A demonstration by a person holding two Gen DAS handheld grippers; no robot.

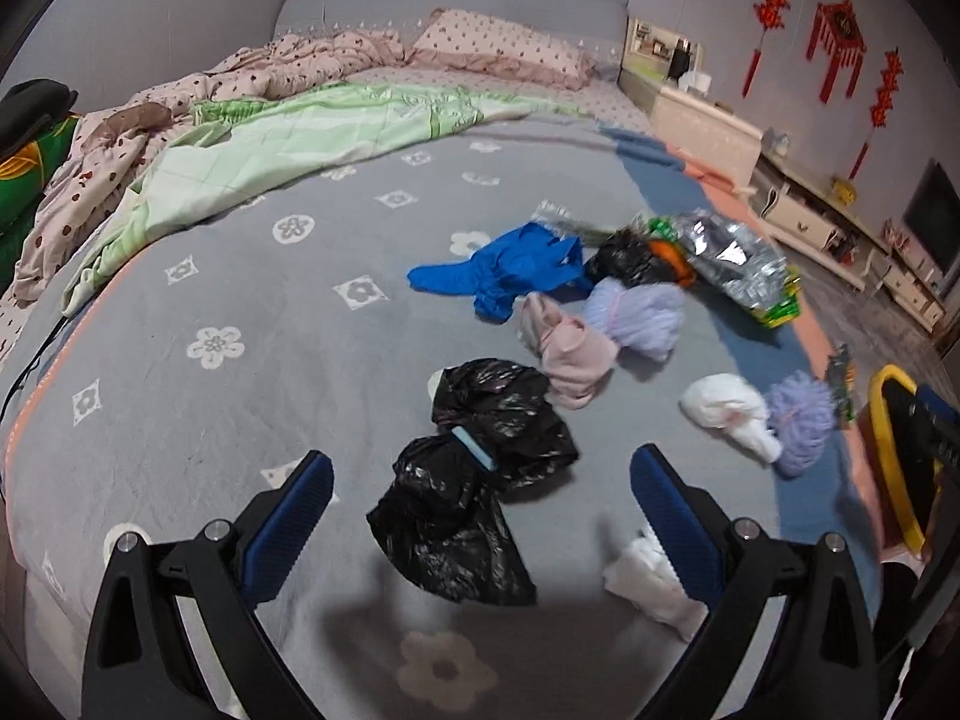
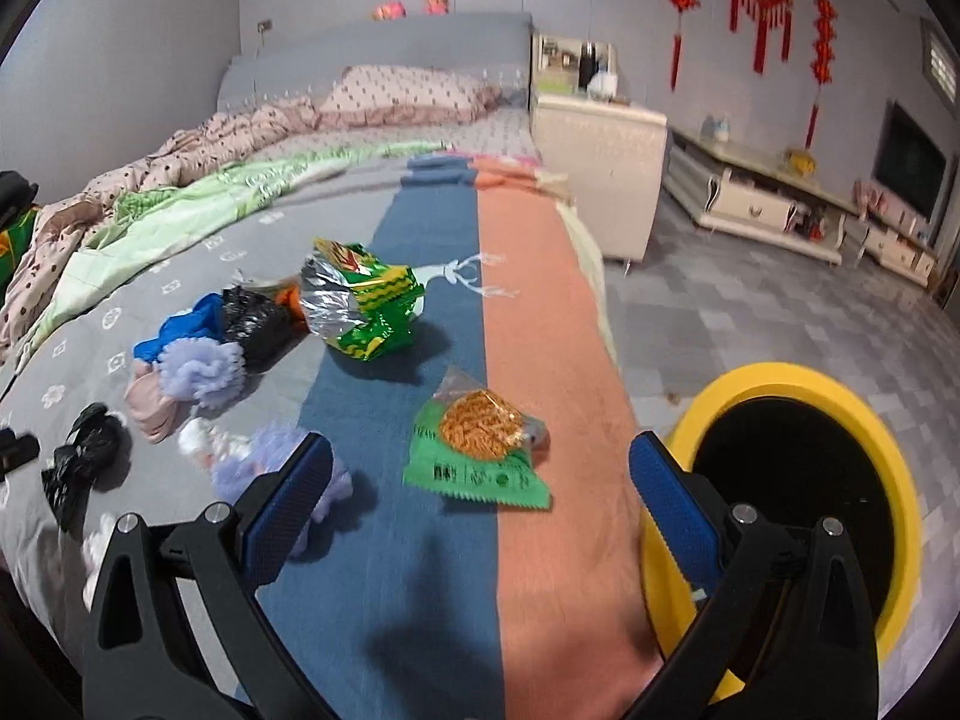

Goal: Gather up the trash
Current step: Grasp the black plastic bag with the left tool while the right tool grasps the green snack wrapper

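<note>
Nearest the right claw (image 2: 480, 504), whose fingers are spread and empty above the bed (image 2: 558, 324), lies a green noodle packet (image 2: 480, 450), with the yellow bin (image 2: 798, 480) just off the bed's edge to its right. Pinching the packet by its flat serrated edge looks best, since a centre grip may crush the noodles. Farther left, the left claw (image 1: 480, 510), also spread, hovers over a black bag (image 1: 462, 498), which should bunch easily if gathered at its crumpled middle.

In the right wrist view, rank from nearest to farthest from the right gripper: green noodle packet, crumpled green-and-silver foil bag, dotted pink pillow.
From the right gripper:
1. Green noodle packet, just ahead, on the blue stripe's edge.
2. Crumpled green-and-silver foil bag, farther up, left.
3. Dotted pink pillow, at the headboard.
</note>
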